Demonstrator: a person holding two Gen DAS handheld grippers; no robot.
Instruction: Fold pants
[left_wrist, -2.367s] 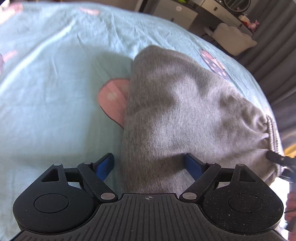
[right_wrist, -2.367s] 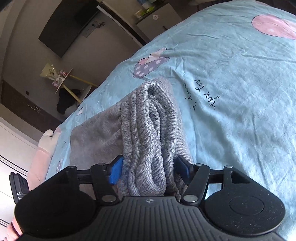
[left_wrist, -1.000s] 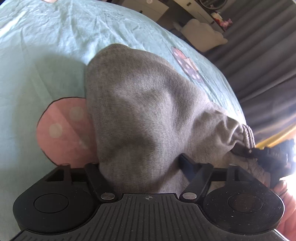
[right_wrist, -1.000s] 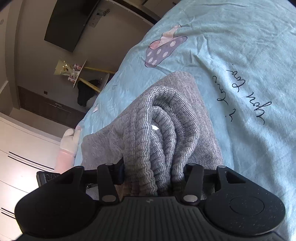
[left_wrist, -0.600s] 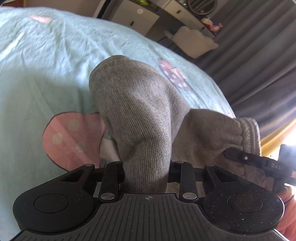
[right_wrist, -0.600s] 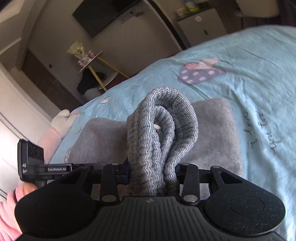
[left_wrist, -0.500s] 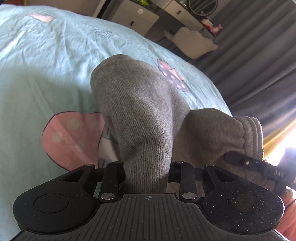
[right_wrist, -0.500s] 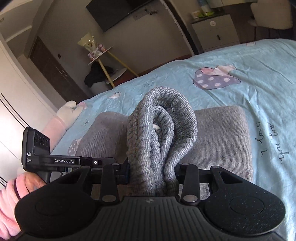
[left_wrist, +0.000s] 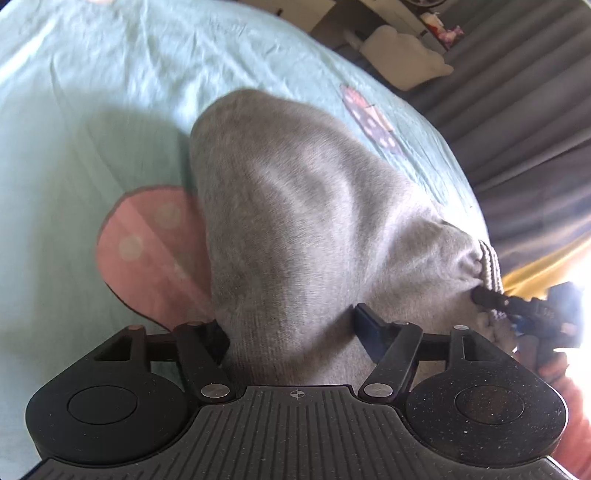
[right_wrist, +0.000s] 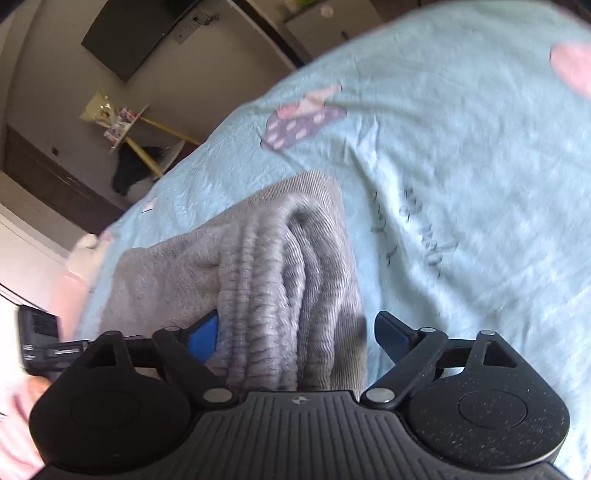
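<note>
1. One pair of grey pants (left_wrist: 295, 221), folded into a chunky bundle, sits on the bed's light blue sheet (left_wrist: 92, 110), partly over a pink spotted print (left_wrist: 147, 251).
2. Ribbed waistband (right_wrist: 273, 280) is bunched up at the right-hand end of the bundle.
3. Left gripper (left_wrist: 288, 325) has its jaws spread wide, grey fabric lying between them, not pinched.
4. Right gripper (right_wrist: 295, 332) is spread too, jaws either side of the waistband folds with a gap on the right.
5. Further out: grey curtains (left_wrist: 517, 110), a dark wall TV (right_wrist: 129, 33), a small yellow-legged table (right_wrist: 125, 122).
</note>
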